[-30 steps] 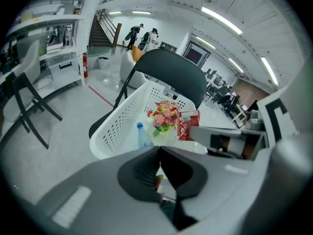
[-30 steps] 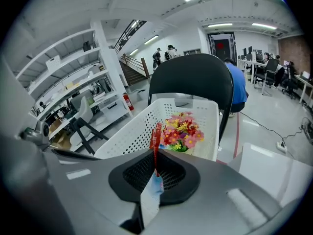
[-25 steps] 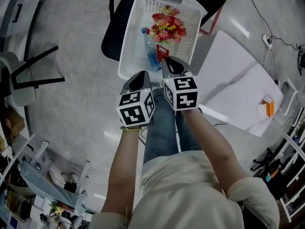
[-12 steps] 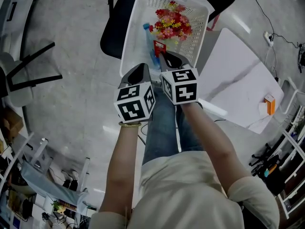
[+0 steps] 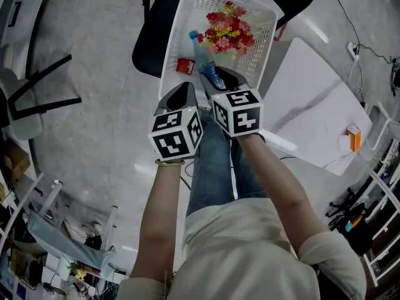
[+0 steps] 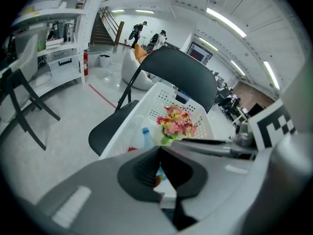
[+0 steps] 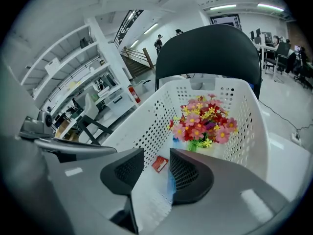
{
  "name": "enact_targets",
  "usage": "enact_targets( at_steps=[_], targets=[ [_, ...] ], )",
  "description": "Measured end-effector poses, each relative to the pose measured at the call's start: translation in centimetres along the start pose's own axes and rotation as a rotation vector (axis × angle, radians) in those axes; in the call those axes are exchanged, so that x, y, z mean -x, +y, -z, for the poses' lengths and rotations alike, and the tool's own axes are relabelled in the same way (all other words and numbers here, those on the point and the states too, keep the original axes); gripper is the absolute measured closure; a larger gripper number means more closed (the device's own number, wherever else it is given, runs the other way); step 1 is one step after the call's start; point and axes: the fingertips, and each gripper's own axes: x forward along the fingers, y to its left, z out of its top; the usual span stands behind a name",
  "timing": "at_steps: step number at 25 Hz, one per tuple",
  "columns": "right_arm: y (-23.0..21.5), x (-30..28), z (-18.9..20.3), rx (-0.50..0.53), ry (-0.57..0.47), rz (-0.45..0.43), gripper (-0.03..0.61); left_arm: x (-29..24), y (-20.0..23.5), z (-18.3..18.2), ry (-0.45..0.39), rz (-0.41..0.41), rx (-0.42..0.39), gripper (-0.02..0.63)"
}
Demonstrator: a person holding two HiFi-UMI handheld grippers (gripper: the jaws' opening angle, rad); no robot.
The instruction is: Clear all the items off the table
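Over the white basket (image 5: 165, 67) on the chair (image 5: 149, 39), your right gripper (image 5: 215, 79) has just been opening its jaws; they stand apart, empty. Your left gripper (image 5: 185, 94) is clenched on nothing. The red packet (image 5: 185, 65) lies on the basket floor near the bottle (image 5: 200, 50) and flowers (image 5: 228, 30).

Pale grey polished floor (image 5: 94, 136), crossed by a red line (image 6: 102, 97). White shelving (image 6: 49, 18) along one side, staircase (image 6: 100, 31) beyond, red fire extinguisher (image 6: 84, 65) by a shelf post. Long light strips (image 6: 225, 22) on a white ceiling. Black chair (image 7: 210, 53) beside a white marbled surface (image 5: 312, 99).
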Motion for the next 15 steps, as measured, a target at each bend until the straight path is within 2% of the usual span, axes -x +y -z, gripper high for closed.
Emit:
enact_targets(
  at_steps=[11, 15],
  targets=[
    [0.0, 0.6, 0.0, 0.003, -0.009, 0.010, 0.437, 0.0, -0.8, -0.2, -0.004, 0.017, -0.017, 0.606],
    [-0.1, 1.0, 0.0, 0.003, -0.015, 0.015, 0.440, 0.4, -1.3, -0.6, -0.033, 0.015, -0.045, 0.606]
  ],
)
